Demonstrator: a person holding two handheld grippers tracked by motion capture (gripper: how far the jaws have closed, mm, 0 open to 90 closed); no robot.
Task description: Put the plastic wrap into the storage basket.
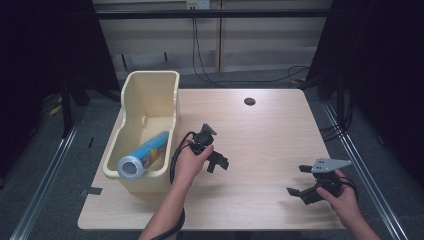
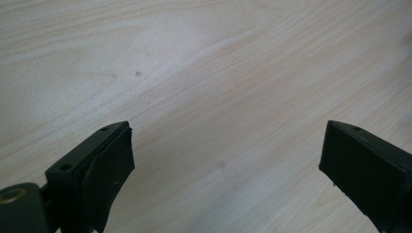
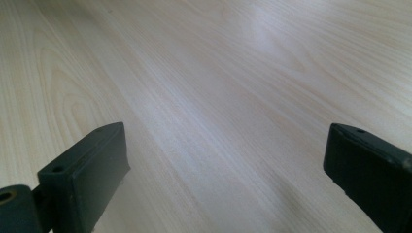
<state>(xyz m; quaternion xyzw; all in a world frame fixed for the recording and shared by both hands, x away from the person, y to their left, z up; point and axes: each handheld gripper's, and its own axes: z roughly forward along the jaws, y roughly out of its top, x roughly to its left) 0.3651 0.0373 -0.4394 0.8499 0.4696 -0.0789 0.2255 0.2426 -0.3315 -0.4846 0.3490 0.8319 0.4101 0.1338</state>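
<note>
From the high view I see my left gripper (image 1: 218,162) held over the middle of the wooden table (image 1: 265,130), just to the right of the cream plastic bin (image 1: 150,90); its jaws stand wide apart with nothing between them, and the left gripper view confirms this, both black jaws spread over bare wood grain. My right gripper (image 1: 301,181) sits low near the table's front right corner, well apart from the left one; its jaws are likewise spread and hold nothing (the grey three-cornered plate on top of it catches the light), and the right gripper view shows the same pale boards running between the two jaws.

The nearest thing to my left hand (image 1: 189,164) is the blue cylindrical can (image 1: 143,155); it lies on its side inside the bin, tilted, with its silver end toward the front wall and its blue body pointing back toward the bin's taller rear wall. The bin stands along the table's left edge, its front right corner just beside my left wrist; the can and the left gripper are near each other but apart, the bin's wall between them. A dark round hole (image 1: 249,101) marks the tabletop toward the far side.
</note>
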